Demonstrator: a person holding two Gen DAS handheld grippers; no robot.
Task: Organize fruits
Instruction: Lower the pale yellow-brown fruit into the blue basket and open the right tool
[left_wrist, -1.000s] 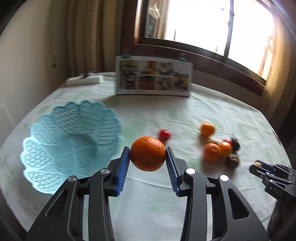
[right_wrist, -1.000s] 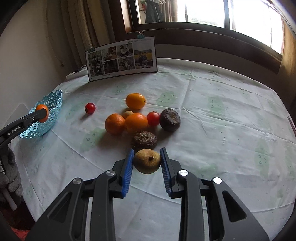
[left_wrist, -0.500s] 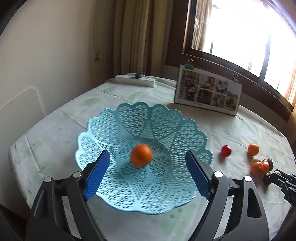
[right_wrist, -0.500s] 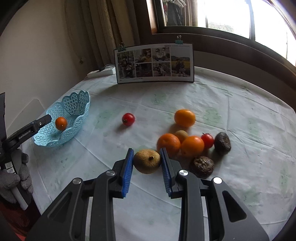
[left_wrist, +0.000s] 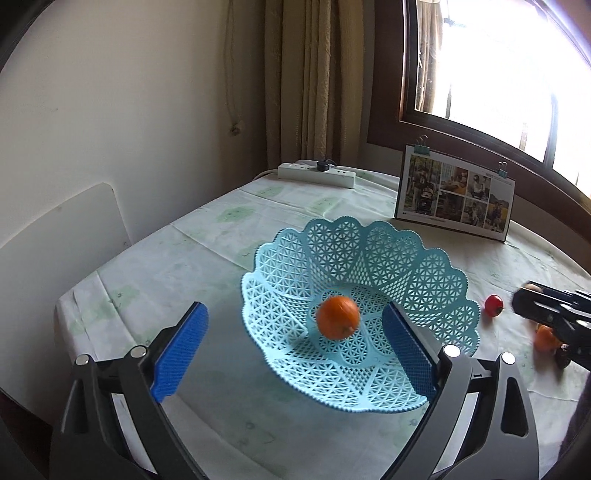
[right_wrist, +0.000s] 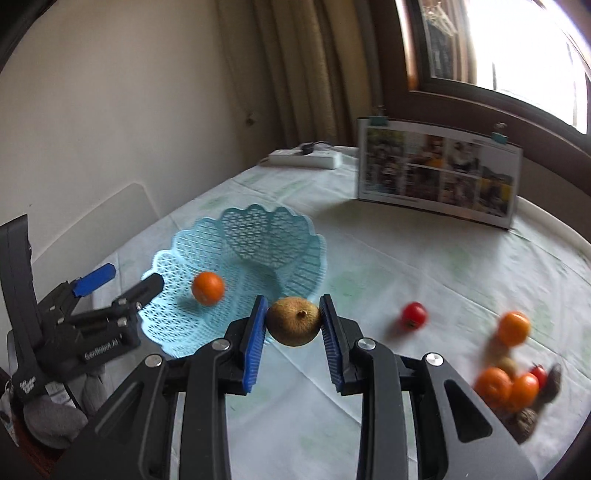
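A light blue lattice basket (left_wrist: 424, 266) (right_wrist: 255, 236) stands on the table's left side. One orange (left_wrist: 338, 316) (right_wrist: 208, 288) lies inside it. My left gripper (left_wrist: 295, 347) (right_wrist: 122, 284) is open, its blue pads wide apart at the basket's near rim, holding nothing. My right gripper (right_wrist: 293, 323) is shut on a brown-green kiwi (right_wrist: 293, 320), held above the cloth just right of the basket. A red tomato (right_wrist: 414, 314) (left_wrist: 493, 305) lies alone; more oranges (right_wrist: 513, 328), a tomato and dark fruits cluster at the right.
A photo board (right_wrist: 439, 173) (left_wrist: 454, 192) stands clipped upright at the back. A white power strip (left_wrist: 316, 173) lies near the curtain. A white chair back (left_wrist: 55, 240) stands beyond the table's left edge. A gloved hand (right_wrist: 51, 417) holds the left gripper.
My left gripper opened and the orange dropped into the basket, where it now rests. The right gripper carried the kiwi leftward from the fruit pile to beside the basket.
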